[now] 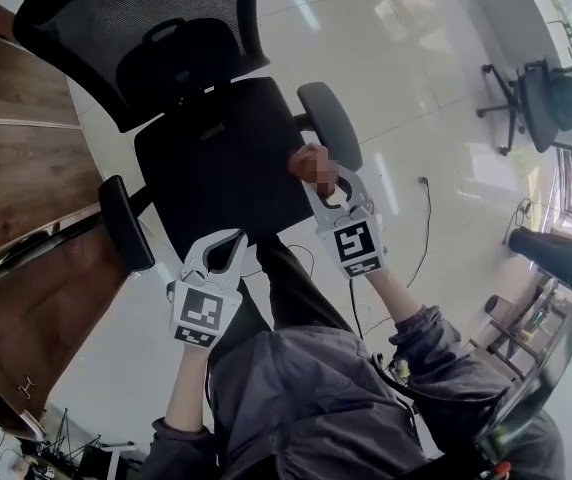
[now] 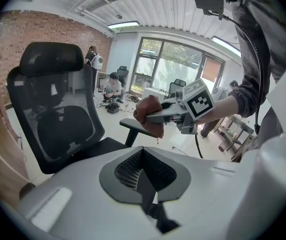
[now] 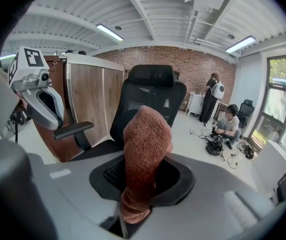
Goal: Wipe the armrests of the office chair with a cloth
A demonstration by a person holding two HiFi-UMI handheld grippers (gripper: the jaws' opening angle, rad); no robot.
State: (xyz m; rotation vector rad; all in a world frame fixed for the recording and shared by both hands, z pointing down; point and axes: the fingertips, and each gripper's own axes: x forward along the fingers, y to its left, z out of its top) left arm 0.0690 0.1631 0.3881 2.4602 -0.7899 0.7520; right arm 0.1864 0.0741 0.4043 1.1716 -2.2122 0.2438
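Observation:
The black office chair (image 1: 221, 158) faces me, with its left armrest (image 1: 126, 223) and right armrest (image 1: 328, 123). My right gripper (image 1: 313, 175) is shut on a reddish-brown cloth (image 1: 309, 162), at the near end of the right armrest. In the left gripper view the cloth (image 2: 147, 115) sits right over that armrest (image 2: 135, 127); whether they touch I cannot tell. In the right gripper view the cloth (image 3: 145, 149) bulges out of the jaws. My left gripper (image 1: 232, 240) hovers by the seat's front edge, shut and empty, right of the left armrest (image 3: 73, 130).
A wooden desk (image 1: 16, 168) runs along the left, close to the chair. A second office chair (image 1: 556, 98) stands far right, with a black bin (image 1: 551, 253) and a floor cable (image 1: 426, 228) nearer. People (image 3: 228, 121) sit and stand in the background.

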